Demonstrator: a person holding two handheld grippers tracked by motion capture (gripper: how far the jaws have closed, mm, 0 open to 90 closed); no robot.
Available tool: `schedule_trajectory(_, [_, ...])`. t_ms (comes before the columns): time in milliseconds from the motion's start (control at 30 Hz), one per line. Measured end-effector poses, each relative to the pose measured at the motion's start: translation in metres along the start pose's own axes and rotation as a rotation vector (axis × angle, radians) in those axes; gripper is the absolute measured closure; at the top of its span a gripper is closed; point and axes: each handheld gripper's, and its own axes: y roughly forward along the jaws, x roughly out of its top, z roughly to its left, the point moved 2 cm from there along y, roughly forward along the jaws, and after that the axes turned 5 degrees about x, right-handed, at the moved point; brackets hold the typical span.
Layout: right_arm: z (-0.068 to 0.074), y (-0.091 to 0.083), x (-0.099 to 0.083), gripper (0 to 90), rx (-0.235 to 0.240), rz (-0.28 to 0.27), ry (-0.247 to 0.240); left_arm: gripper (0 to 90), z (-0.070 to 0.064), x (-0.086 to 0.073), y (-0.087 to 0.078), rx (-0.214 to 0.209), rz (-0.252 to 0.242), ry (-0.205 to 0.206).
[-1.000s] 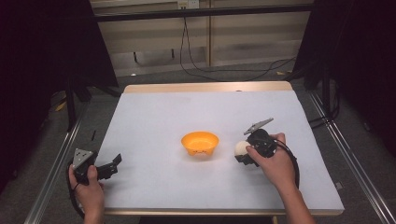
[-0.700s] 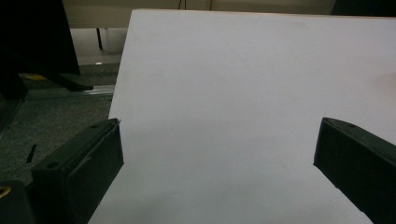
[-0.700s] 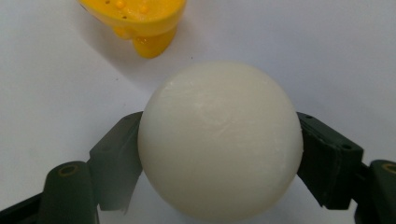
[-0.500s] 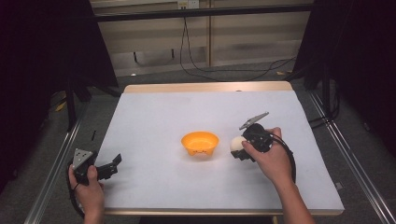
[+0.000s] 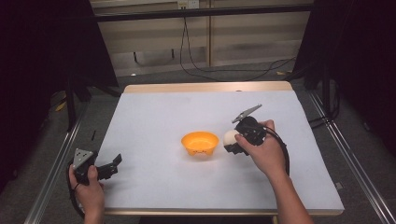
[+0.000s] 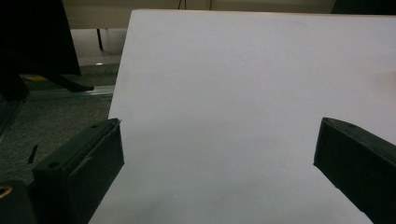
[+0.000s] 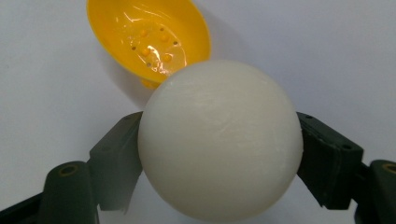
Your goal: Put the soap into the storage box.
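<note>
A: Closest to us, the right hand-held gripper (image 7: 219, 154) is clamped on the white ball (image 7: 219, 140), one jaw on each flank at about its widest line. That's where we'd want it on a sphere; any higher or lower and it would likely squirt out.

B: Agreed. The surface looks smooth with a faint sheen, so we judge it slippery, and rigid, since the jaws leave no dent in it. Probably light too, though we can't confirm that.

A: From the high view, the ball (image 5: 230, 138) sits in that gripper (image 5: 233, 142) just beside the orange bowl (image 5: 200, 143), on its right, not yet over the rim.

B: And just past the ball, the bowl (image 7: 148, 39) lies open with nothing in it but small bumps on its floor. Thin plastic, we'd guess, so it may skid if knocked.

A: Meanwhile the left hand-held gripper (image 5: 110, 167) rests near the front left corner of the tabletop (image 5: 154, 116), jaws spread wide on nothing.
</note>
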Motion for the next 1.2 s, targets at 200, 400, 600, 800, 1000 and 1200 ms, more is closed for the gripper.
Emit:
schedule_trajectory(200, [0.002,0.003,0.007,23.5,0.008,0.001,-0.007,1.5,0.000,0.000,0.000,-0.001,0.000,0.001])
schedule_trajectory(400, [0.008,0.009,0.016,23.5,0.018,0.003,-0.023,1.5,0.000,0.000,0.000,-0.001,-0.001,0.000])
schedule_trajectory(600, [0.012,0.017,0.024,23.5,0.032,0.001,-0.036,1.5,0.000,0.000,0.000,-0.002,-0.001,0.003])
schedule_trajectory(800, [0.016,0.024,0.032,23.5,0.045,0.004,-0.043,1.4,-0.001,0.000,0.000,0.000,-0.004,0.000])
schedule_trajectory(1000, [0.019,0.028,0.040,23.5,0.053,-0.002,-0.055,1.4,-0.001,0.000,0.000,0.004,-0.006,0.005])
schedule_trajectory(1200, [0.022,0.032,0.049,23.5,0.054,0.009,-0.071,1.2,-0.001,0.000,0.000,0.010,-0.007,0.001])
